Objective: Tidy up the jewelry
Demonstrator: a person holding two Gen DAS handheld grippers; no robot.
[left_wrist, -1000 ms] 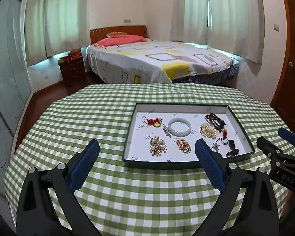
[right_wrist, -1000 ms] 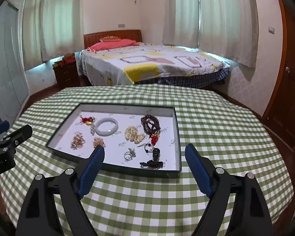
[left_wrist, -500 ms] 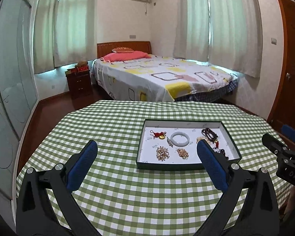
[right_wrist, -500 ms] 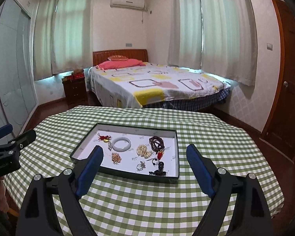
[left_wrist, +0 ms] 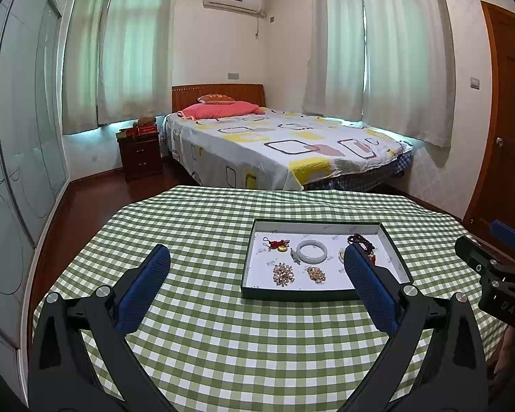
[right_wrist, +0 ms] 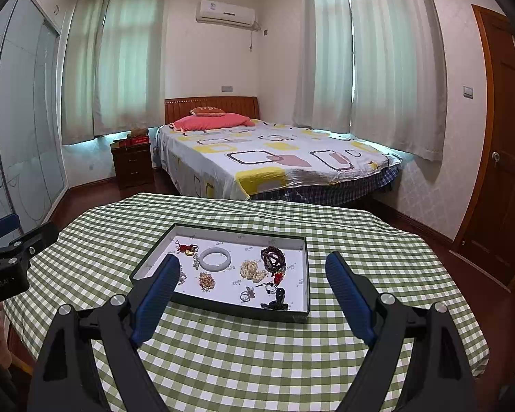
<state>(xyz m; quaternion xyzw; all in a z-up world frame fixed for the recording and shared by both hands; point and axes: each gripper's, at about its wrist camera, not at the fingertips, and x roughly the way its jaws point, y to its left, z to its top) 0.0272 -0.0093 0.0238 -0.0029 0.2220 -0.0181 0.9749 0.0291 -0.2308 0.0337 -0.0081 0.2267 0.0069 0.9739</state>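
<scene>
Both grippers drew back; only right view shows tray's (right_wrist: pixel 293 316) ring (right_wrist: pixel 246 296)

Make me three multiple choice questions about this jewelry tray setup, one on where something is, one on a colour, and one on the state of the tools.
1. Where does the white bangle lie?
A. on the tablecloth beside the tray
B. inside the tray
C. on the bed

2. What colour is the checked tablecloth?
A. green and white
B. red and white
C. blue and yellow

3. What state are the left tool and the right tool in?
A. both shut on jewelry
B. one holds the bangle
C. both open and empty

Answers:
1. B, the bangle sits on the white floor of the tray, near its far side.
2. A, the cloth shows green and white squares across the table.
3. C, each tool's blue pads stand wide apart with nothing between them, short of the tray.
</scene>
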